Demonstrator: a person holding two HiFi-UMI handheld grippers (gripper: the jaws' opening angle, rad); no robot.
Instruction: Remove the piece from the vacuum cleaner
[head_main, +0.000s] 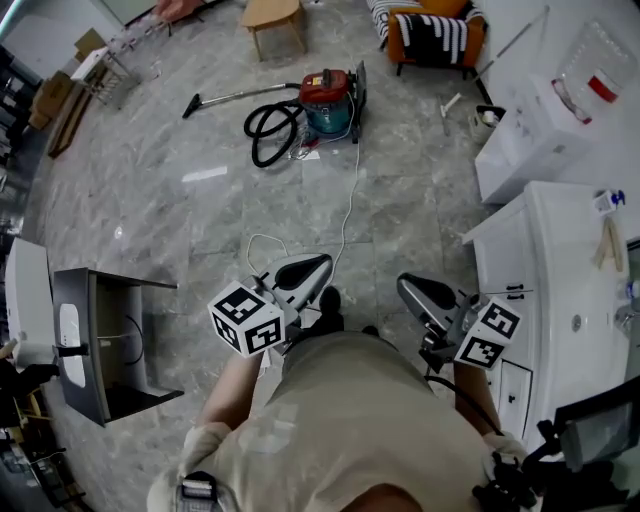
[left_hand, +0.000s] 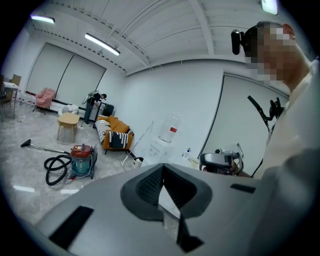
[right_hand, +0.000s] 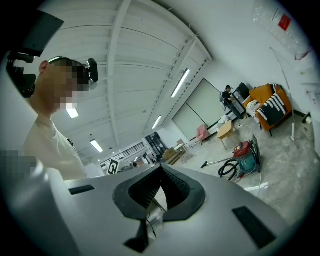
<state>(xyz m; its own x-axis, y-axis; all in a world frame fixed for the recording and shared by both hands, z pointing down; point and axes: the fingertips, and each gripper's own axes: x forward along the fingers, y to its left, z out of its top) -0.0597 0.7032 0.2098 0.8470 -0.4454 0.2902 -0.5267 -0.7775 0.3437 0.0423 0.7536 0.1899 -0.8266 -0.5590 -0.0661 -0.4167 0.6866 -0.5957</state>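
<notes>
The vacuum cleaner (head_main: 326, 98) has a red top and a teal body. It stands on the grey floor several steps ahead of me, with a black hose (head_main: 269, 133) coiled at its left. A long wand (head_main: 236, 96) lies further left. It also shows small in the left gripper view as the vacuum cleaner (left_hand: 81, 159) and in the right gripper view as the vacuum cleaner (right_hand: 245, 156). My left gripper (head_main: 316, 264) and right gripper (head_main: 410, 287) are held close to my body, far from it. Both are shut with nothing between the jaws.
A white cable (head_main: 350, 205) runs along the floor from the vacuum toward my feet. A dark open cabinet (head_main: 100, 340) stands at the left and a white counter (head_main: 560, 270) at the right. Far off are an orange sofa (head_main: 432, 30), a wooden stool (head_main: 272, 16) and a water dispenser (head_main: 540, 125).
</notes>
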